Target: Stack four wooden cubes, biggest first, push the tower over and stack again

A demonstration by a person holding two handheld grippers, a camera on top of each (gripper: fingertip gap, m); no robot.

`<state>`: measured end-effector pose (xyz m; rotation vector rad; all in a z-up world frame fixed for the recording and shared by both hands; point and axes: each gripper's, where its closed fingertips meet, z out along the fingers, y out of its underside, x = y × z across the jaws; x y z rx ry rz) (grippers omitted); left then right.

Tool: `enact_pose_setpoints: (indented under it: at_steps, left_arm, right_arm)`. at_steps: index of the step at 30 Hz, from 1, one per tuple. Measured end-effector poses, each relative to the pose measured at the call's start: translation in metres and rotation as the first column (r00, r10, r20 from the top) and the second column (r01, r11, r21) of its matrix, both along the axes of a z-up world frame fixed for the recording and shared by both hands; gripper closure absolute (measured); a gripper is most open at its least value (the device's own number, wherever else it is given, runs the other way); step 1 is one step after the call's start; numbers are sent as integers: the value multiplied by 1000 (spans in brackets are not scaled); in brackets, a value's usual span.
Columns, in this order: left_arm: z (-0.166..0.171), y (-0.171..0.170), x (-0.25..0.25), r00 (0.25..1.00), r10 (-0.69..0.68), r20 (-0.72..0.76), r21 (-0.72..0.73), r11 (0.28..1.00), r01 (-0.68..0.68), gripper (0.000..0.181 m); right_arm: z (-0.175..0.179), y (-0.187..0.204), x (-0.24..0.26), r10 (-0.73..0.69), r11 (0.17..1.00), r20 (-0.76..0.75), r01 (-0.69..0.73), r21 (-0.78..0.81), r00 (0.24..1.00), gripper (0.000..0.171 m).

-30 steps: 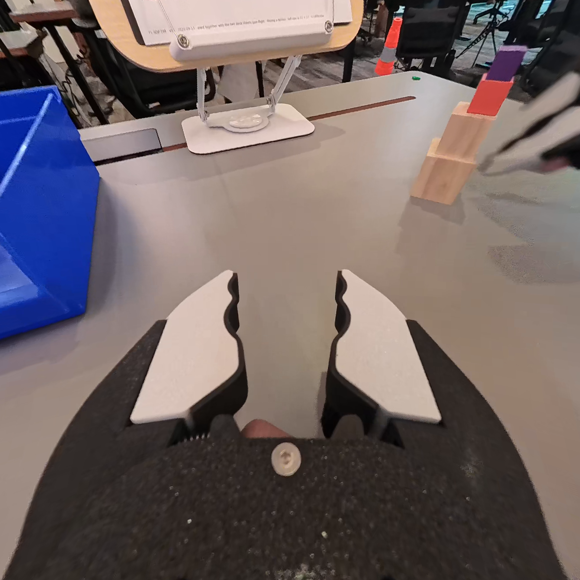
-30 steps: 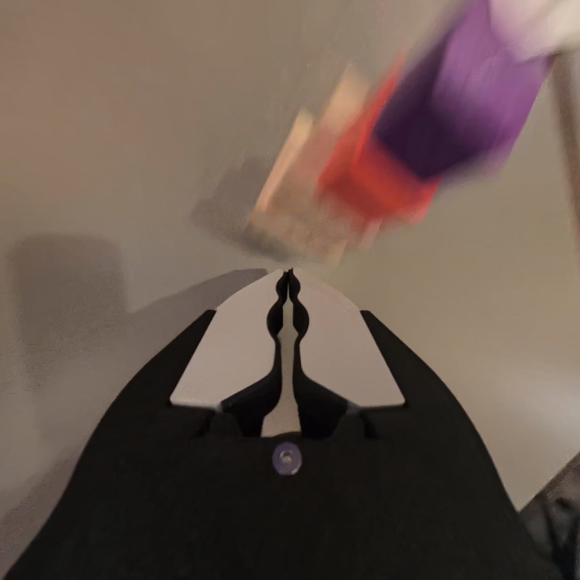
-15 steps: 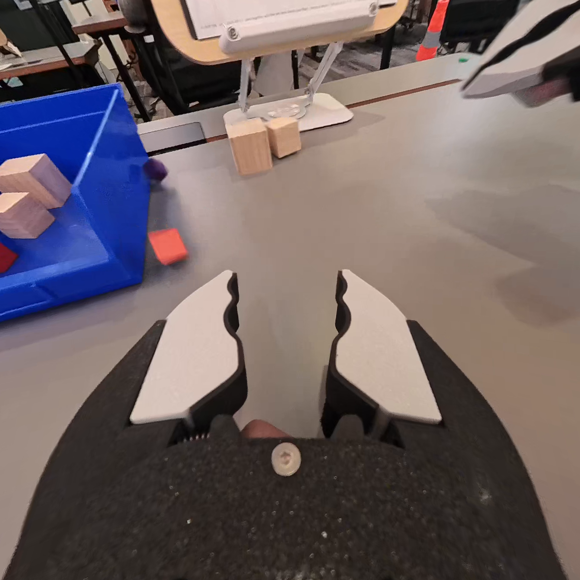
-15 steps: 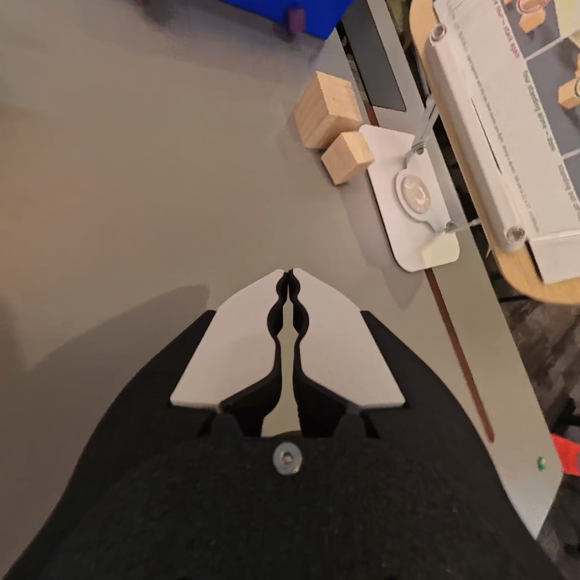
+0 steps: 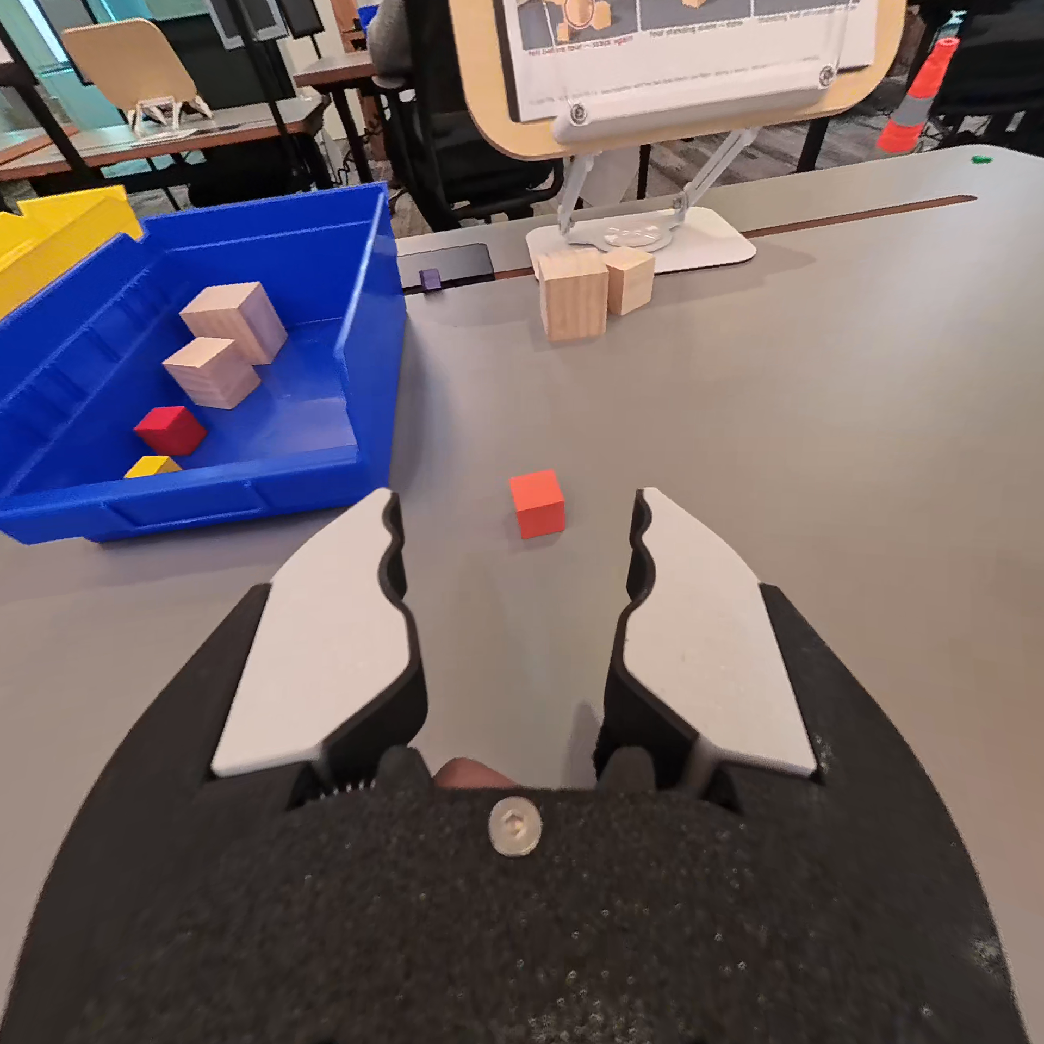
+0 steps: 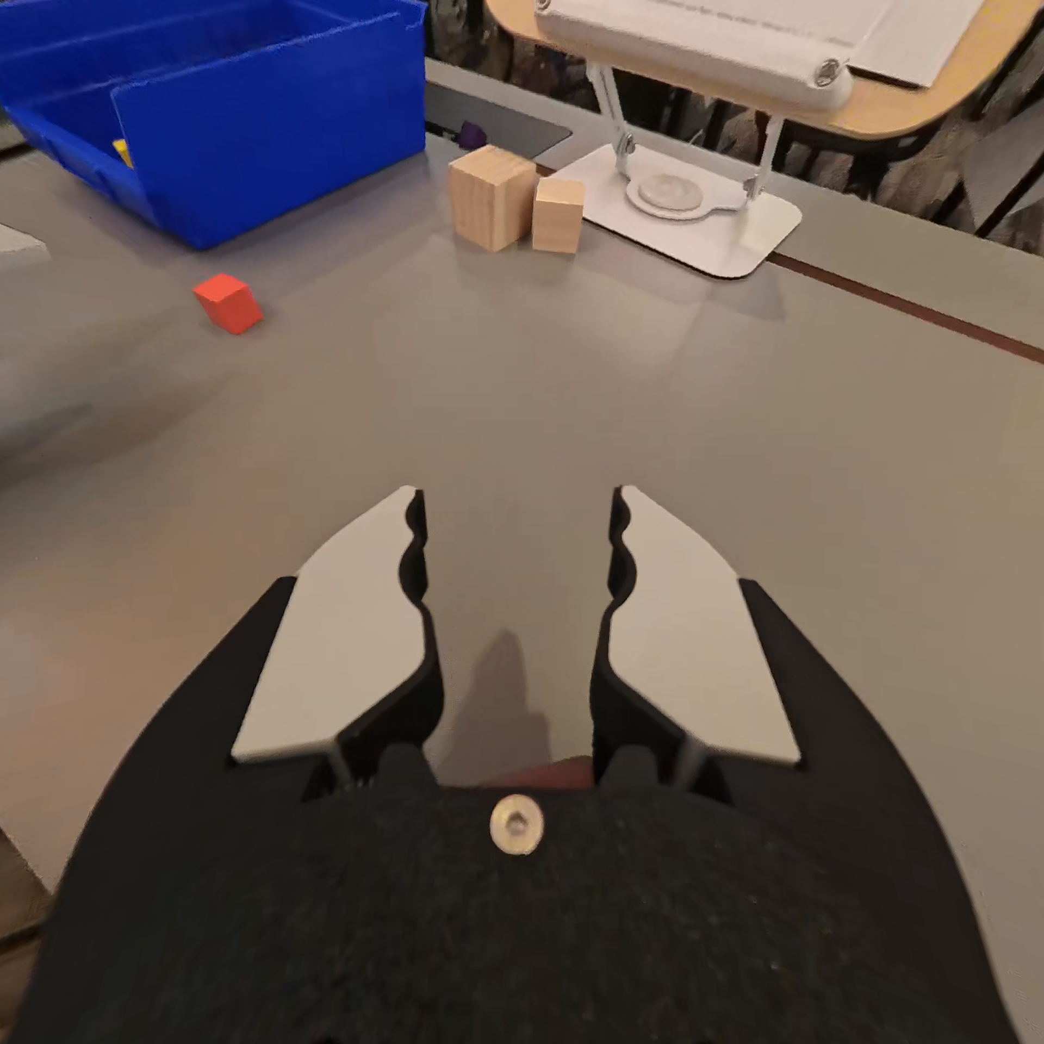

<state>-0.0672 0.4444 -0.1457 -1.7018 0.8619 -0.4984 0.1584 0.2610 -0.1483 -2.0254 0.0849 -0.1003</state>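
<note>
Four cubes scattered: largest cube [image 5: 571, 294] touching mid cube [image 5: 629, 279] near bench's far edge, red cube [image 5: 536, 503] mid-bench, purple cube [image 5: 430, 278] at far slot; left gripper [image 5: 517, 522] and right gripper [image 6: 517, 517] fingers wide apart, empty; likely risks: purple overlooked, mid cube nudged during largest's pickup.

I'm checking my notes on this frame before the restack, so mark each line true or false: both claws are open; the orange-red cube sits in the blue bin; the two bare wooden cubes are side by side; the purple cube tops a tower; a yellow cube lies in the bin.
1. Both claws are open. True: the left claw and right claw stand apart, empty.
2. The orange-red cube sits in the blue bin. False: it lies on the table beside the bin.
3. The larger wooden cube and smaller wooden cube are side by side. True.
4. The purple cube tops a tower. False: it lies alone; no tower stands.
5. A yellow cube lies in the bin. True.
</note>
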Motion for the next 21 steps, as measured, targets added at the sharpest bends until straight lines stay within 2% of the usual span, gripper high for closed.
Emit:
enact_pose_setpoints:
  at_steps: [3,8,12,21]
  left_arm:
    - [-1,-4,-5,1000,21,1,-15,1000,-21,102]
    - [-4,-18,-5,999,36,-6,-8,999,-36,101]
    - [-6,-28,-3,999,43,1,-13,999,-43,100]
    - [-13,-32,2,1000,26,15,-47,999,-26,101]
  right_arm:
    - [-5,-7,3,-66,997,-19,67,38,998,94]
    - [-19,-11,-2,-92,995,-48,94,41,995,87]
    - [-24,-15,5,-149,988,-60,151,32,987,84]
    - [-29,-19,6,-171,985,-31,172,7,985,85]
